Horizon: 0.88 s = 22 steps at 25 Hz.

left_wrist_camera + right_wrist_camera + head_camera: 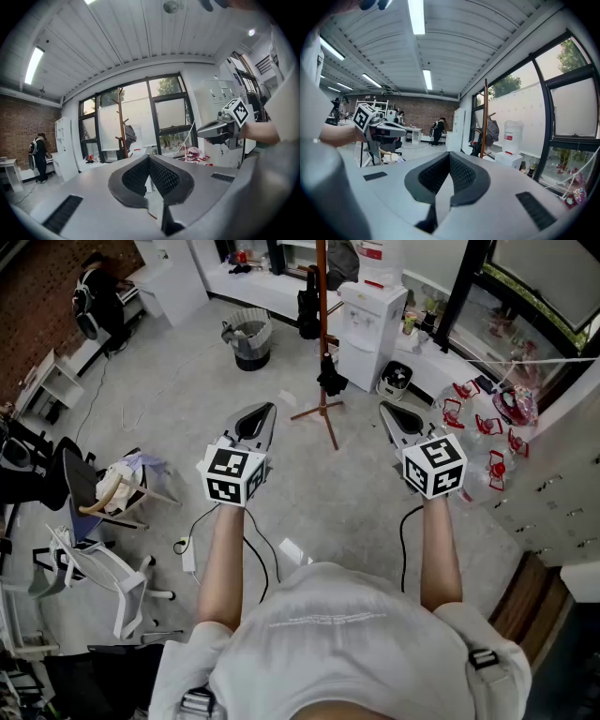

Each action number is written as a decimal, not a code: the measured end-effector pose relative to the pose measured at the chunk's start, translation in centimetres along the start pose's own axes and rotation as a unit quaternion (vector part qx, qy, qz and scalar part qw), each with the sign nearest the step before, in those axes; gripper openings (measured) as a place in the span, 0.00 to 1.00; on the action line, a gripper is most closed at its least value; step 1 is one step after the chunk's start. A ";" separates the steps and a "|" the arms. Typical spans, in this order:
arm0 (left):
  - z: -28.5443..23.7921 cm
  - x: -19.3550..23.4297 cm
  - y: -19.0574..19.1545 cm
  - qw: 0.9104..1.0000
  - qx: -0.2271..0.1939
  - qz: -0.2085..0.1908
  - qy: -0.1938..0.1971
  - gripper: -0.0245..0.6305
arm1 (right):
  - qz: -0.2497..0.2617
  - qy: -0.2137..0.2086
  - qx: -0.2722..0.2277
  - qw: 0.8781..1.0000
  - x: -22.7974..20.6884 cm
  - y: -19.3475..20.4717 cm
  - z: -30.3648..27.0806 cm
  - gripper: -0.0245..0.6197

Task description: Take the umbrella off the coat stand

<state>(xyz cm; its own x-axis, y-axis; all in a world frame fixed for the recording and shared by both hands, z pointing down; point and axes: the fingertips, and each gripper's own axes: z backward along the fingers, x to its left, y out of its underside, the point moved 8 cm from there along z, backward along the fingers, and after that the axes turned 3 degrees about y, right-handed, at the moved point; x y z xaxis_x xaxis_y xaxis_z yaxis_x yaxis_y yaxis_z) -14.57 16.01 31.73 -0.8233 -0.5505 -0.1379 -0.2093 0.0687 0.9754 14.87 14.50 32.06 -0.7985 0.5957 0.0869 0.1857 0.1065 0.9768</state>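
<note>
- Left gripper view: my left gripper has its jaws pressed together at the tips, with nothing between them.
- Right gripper view, same deal. My right gripper is closed tip to tip and holding nothing.
- In the head view both grippers are out in front of me, side by side with a gap between. Their noses point toward the top of the frame, over bare grey floor.
- The coat stand is in the upper centre of the head view. It sits past the two gripper tips, lined up with the gap, and well apart from both.
- The small black bundle hanging low on the pole is what I take for the umbrella, though it's honestly too small to be sure. It's on the stand and neither gripper touches it.
- A longer dark item hangs higher up, on the left side of the pole.
- A white water dispenser is just right of the stand, and a lined bin is off to its left.
- A couple of chairs sit at the lower left edge.
</note>
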 end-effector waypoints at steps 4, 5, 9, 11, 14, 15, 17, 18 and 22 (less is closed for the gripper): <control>0.1 0.5 0.4 1.000 -0.001 0.001 0.003 0.06 | -0.001 0.000 0.003 1.000 0.3 0.2 -0.5 0.08; 0.1 0.6 0.5 1.000 -0.003 0.002 0.006 0.06 | -0.001 0.001 0.004 1.000 0.4 0.3 -0.6 0.07; 0.6 0.8 0.8 1.000 0.000 0.002 0.009 0.06 | -0.007 0.003 0.000 1.000 0.9 0.2 -0.5 0.07; 1.0 1.0 0.9 1.000 0.003 0.001 0.010 0.06 | -0.029 -0.005 -0.010 1.000 1.3 0.1 -0.2 0.07; 2.1 1.7 1.1 1.000 0.001 0.003 0.015 0.06 | -0.070 -0.012 -0.007 0.997 2.1 0.1 -0.1 0.07; 2.5 1.9 1.2 1.000 -0.002 0.005 0.020 0.06 | -0.076 -0.009 -0.005 0.997 2.4 0.1 -0.1 0.07; 3.4 2.2 1.5 0.999 -0.010 0.004 0.034 0.06 | -0.076 -0.004 -0.002 0.997 3.4 0.3 0.0 0.07; 3.8 2.3 1.8 0.999 -0.012 0.001 0.040 0.06 | -0.073 -0.002 -0.001 0.997 4.0 0.4 0.0 0.07; 5.7 3.0 3.0 0.998 -0.010 -0.006 0.061 0.06 | -0.058 0.007 0.000 0.998 6.9 0.6 0.0 0.07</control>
<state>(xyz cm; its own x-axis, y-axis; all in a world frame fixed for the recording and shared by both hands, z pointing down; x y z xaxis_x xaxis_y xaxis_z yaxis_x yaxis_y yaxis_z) -20.70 19.31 33.25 -0.7506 -0.6480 -0.1292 -0.2078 0.0460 0.9771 9.51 18.69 33.28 -0.8226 0.5681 -0.0251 0.0903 0.1740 0.9806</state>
